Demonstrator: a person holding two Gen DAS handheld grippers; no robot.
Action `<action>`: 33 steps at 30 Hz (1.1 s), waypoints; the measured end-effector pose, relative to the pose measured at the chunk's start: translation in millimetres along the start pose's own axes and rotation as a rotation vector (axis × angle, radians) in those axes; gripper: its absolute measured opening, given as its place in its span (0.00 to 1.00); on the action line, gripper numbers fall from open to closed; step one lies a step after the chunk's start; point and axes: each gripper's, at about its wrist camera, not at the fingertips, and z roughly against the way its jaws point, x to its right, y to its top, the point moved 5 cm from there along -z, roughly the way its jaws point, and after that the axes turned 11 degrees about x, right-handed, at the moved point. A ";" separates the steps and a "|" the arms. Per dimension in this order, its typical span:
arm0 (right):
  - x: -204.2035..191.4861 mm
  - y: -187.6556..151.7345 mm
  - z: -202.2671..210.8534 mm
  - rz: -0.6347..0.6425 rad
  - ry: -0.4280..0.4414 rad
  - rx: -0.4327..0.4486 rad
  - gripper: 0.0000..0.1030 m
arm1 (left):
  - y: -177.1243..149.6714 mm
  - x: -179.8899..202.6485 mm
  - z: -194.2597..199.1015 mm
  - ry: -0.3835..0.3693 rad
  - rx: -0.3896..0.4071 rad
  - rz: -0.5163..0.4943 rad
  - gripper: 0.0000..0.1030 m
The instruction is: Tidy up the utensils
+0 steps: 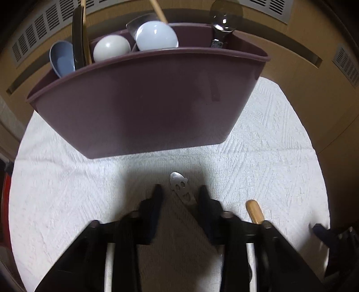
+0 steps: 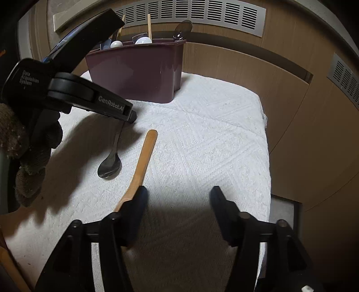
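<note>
A dark purple utensil caddy (image 1: 145,98) stands on a white towel (image 1: 56,191); it also shows in the right wrist view (image 2: 136,71). It holds white and blue spoons, chopsticks and a dark ladle. A metal spoon (image 2: 111,161) lies on the towel, its skull-cut handle end (image 1: 179,184) between the open fingers of my left gripper (image 1: 180,193), which sits low over it. A wooden utensil (image 2: 141,166) lies beside it, also seen in the left wrist view (image 1: 254,212). My right gripper (image 2: 178,197) is open and empty, its left finger next to the wooden utensil.
Brown wooden panels with metal vent grilles (image 2: 190,13) rise behind the towel. The towel's right edge (image 2: 264,125) drops off near the panel. The gloved hand (image 2: 27,152) holding the left gripper (image 2: 132,116) fills the left of the right wrist view.
</note>
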 end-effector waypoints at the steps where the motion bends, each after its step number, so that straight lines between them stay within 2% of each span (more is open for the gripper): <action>1: -0.1 0.4 0.3 -0.002 -0.001 0.001 0.57 | 0.1 1.4 -0.3 -0.002 0.006 -0.009 0.20; 6: -3.8 2.2 -2.0 -0.004 0.004 -0.015 0.62 | -11.4 -5.9 11.4 -0.028 0.038 -0.042 0.07; 8: -6.9 3.3 -1.9 -0.005 0.009 -0.022 0.62 | -22.9 -13.2 26.3 -0.070 0.077 -0.049 0.03; 12: -12.1 11.9 -3.3 -0.018 0.024 -0.030 0.62 | -38.7 -47.5 46.7 -0.063 0.094 -0.052 0.02; 13: -13.6 14.8 -5.1 -0.025 0.030 -0.034 0.62 | -43.0 -56.4 50.5 -0.054 0.068 -0.059 0.02; 16: -19.5 24.5 -14.5 -0.046 0.043 -0.046 0.61 | -50.3 -83.7 64.8 -0.047 0.068 -0.032 0.02; 17: -22.5 29.4 -20.6 -0.049 0.042 -0.052 0.55 | -50.1 -90.5 65.6 -0.047 0.066 -0.024 0.02; 18: -25.3 33.6 -27.5 -0.052 0.043 -0.062 0.44 | -52.4 -96.6 67.4 -0.058 0.057 -0.009 0.02; 19: -26.9 36.1 -33.4 -0.060 0.045 -0.076 0.39 | -54.5 -99.3 68.2 -0.088 0.040 0.006 0.02; 21: -31.3 41.6 -49.3 -0.085 0.044 -0.116 0.36 | -57.1 -98.2 70.3 -0.128 0.020 0.028 0.02; 23: -33.3 45.4 -57.8 -0.075 0.005 -0.117 0.34 | -55.6 -85.4 67.6 -0.177 0.000 0.025 0.06; 25: -38.4 48.5 -58.9 -0.042 -0.009 -0.111 0.15 | -55.5 -80.5 64.1 -0.211 -0.026 0.016 0.07; 26: -41.1 48.7 -57.2 -0.029 0.004 -0.111 0.11 | -54.8 -71.6 60.3 -0.232 -0.041 0.010 0.08; 30: -34.7 42.3 -47.6 -0.018 0.003 -0.103 0.11 | -49.0 -47.6 45.4 -0.220 -0.077 -0.015 0.11; 32: -26.1 36.2 -42.1 -0.041 0.006 -0.101 0.11 | -41.9 -38.0 35.4 -0.203 -0.083 -0.021 0.21; 33: -23.1 34.2 -39.8 -0.046 0.004 -0.099 0.11 | -39.2 -36.1 32.9 -0.185 -0.082 -0.030 0.23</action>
